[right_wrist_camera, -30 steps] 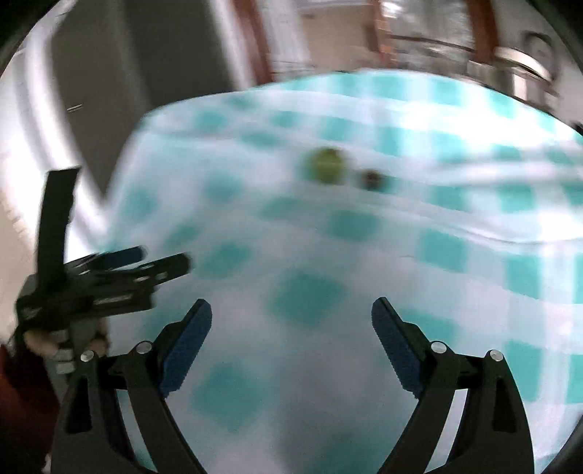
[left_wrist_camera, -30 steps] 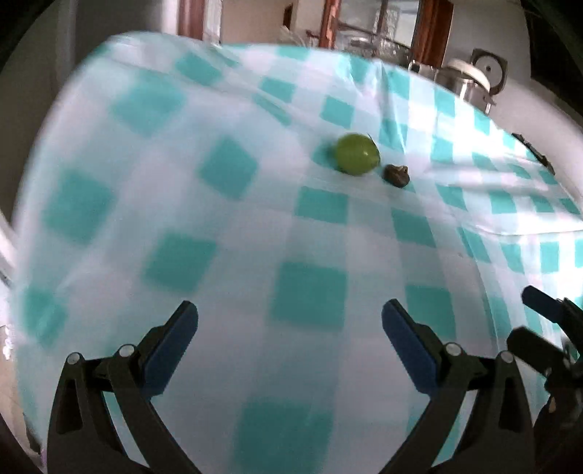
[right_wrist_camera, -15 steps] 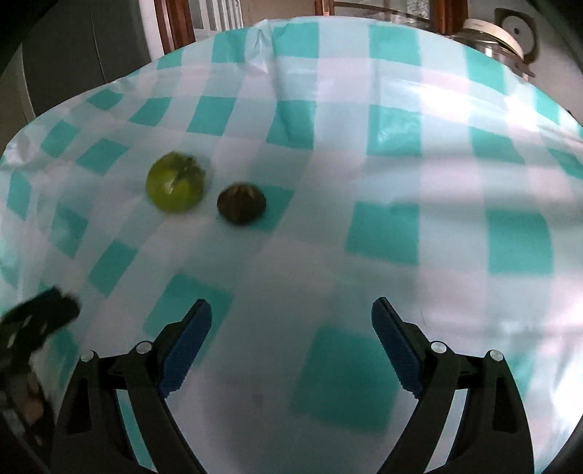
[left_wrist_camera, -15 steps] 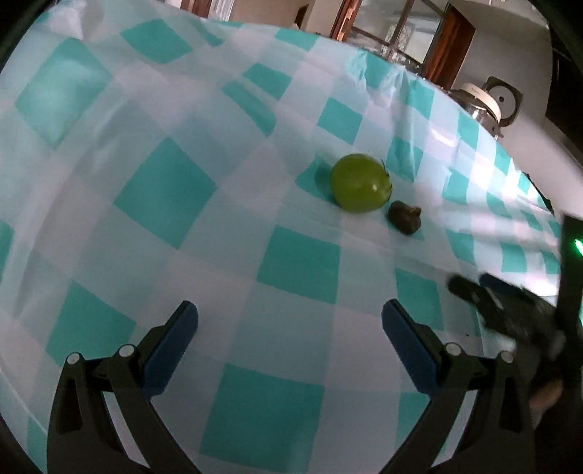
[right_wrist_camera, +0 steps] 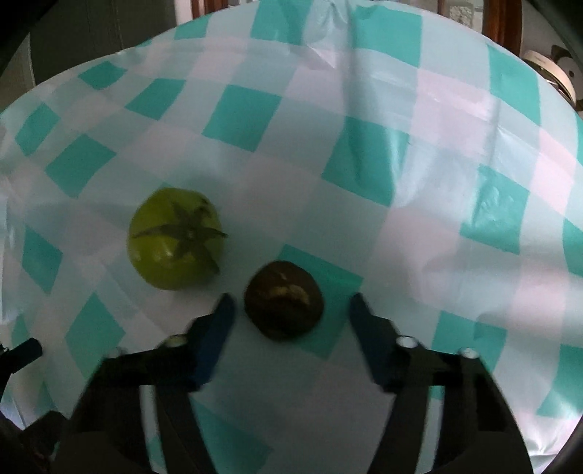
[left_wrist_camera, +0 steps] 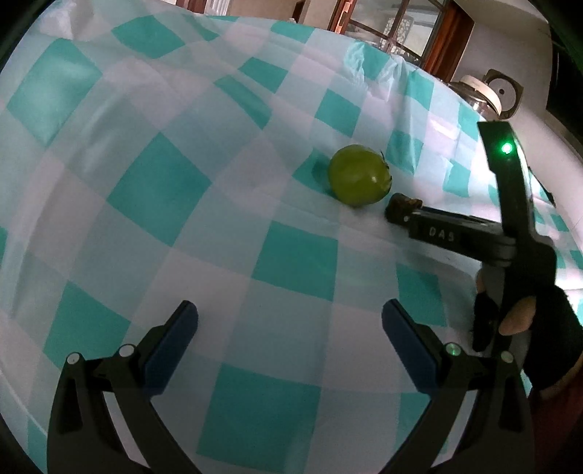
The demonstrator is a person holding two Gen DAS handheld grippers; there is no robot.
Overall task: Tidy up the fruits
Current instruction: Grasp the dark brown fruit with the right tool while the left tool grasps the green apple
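While the checked worktop (right_wrist_camera: 364,109) is spread wide, the green fruit (right_wrist_camera: 175,242) lies just left of the dark fruit (right_wrist_camera: 283,299). Right gripper (right_wrist_camera: 289,304) is held spread around the dark fruit, untouched; closing should be centred, green fruit not nudged. Left gripper (left_wrist_camera: 289,328) is held spread, well short.

A home dining room, by the look of it.

The table wore a teal-and-white checked tablecloth (left_wrist_camera: 226,233) of thin, creased plastic. Behind it stood a wooden-framed glass cabinet (left_wrist_camera: 397,32), and off to the side a rice cooker (left_wrist_camera: 477,93) with a pale lid sat near a plain white wall. A green tomato (left_wrist_camera: 359,174) lay on the cloth, like ordinary household produce.
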